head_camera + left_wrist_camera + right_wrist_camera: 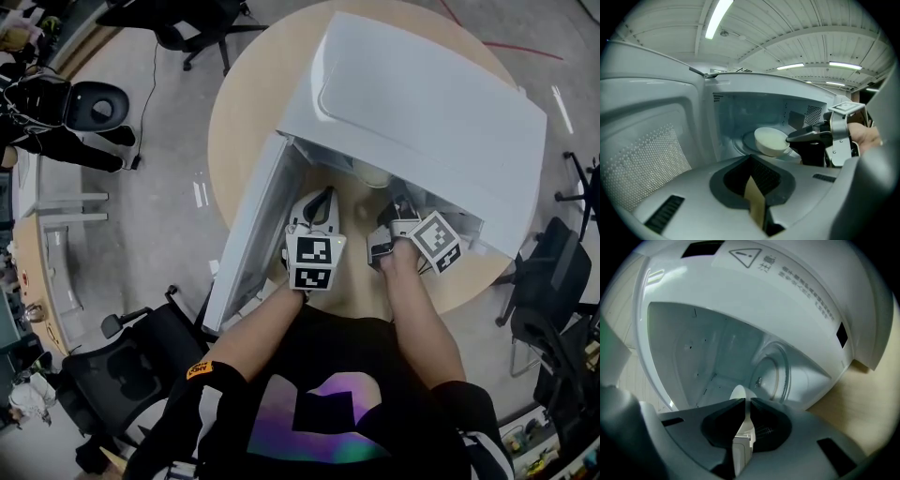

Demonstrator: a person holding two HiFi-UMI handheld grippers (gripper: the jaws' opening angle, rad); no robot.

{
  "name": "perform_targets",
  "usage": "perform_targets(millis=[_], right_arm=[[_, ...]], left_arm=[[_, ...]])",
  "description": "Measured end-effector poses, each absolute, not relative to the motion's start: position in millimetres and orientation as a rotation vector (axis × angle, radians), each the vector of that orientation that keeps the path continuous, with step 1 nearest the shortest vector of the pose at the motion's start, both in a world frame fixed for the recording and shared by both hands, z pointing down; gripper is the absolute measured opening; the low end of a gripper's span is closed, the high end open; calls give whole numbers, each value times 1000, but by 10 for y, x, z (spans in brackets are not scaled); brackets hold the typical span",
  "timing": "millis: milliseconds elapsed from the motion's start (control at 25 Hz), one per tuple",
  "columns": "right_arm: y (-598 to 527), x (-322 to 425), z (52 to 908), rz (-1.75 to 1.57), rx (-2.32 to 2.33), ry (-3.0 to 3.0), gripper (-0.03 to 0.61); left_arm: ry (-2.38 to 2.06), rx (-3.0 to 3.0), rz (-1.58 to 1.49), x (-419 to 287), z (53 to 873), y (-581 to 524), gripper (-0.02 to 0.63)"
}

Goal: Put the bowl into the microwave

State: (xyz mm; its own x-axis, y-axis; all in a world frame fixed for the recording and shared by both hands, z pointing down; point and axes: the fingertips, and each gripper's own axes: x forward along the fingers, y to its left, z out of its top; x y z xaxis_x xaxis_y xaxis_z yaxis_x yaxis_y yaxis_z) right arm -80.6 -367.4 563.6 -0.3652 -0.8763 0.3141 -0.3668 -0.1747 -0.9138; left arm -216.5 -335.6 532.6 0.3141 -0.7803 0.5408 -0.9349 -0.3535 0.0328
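My right gripper (744,402) is closed on the bowl (769,139). In the right gripper view, the thin white rim stands between the two jaws. In the left gripper view, the same jaws pinch the rim on the side nearest to me. The bowl is already inside the microwave (422,103), over the glass turntable (743,140), and it leans a little. I cannot tell whether its base touches the glass.

My left gripper (751,158) has its jaws together with nothing between them. It waits in front of the opening, beside the open door (647,154).

I judge the bowl to be stiff, smooth and glazed, probably ceramic or hard plastic. I see nothing in it, so I think it is rather light. The hold is only on one side of the rim. With such a hold the weight hangs away from the jaws, and on a slippery wall the bowl can turn or slide out. If it is ceramic, a drop on the glass could chip it or the turntable.

The rim is the right place to hold it, with one jaw inside the wall and one outside. I would lower it until the base sits flat before I loosen the jaws.
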Motion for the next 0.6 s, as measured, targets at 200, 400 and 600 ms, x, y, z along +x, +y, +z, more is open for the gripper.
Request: perform_targets(millis=[200,400,600], right_arm=[[-3741,-795,5642,-1545,-1432,1638,46],[-3818,-775,5639,-1534,-1443,1616,46],[-3866,-727,5634,-1528,-1449,1600,46]], left_arm=[[-1523,2252,635,-2138,5343,-3400,46],[-1518,2254,630,-2138,5343,-3480,46],[-1515,2258,624,-2099,5334,-3561,46]])
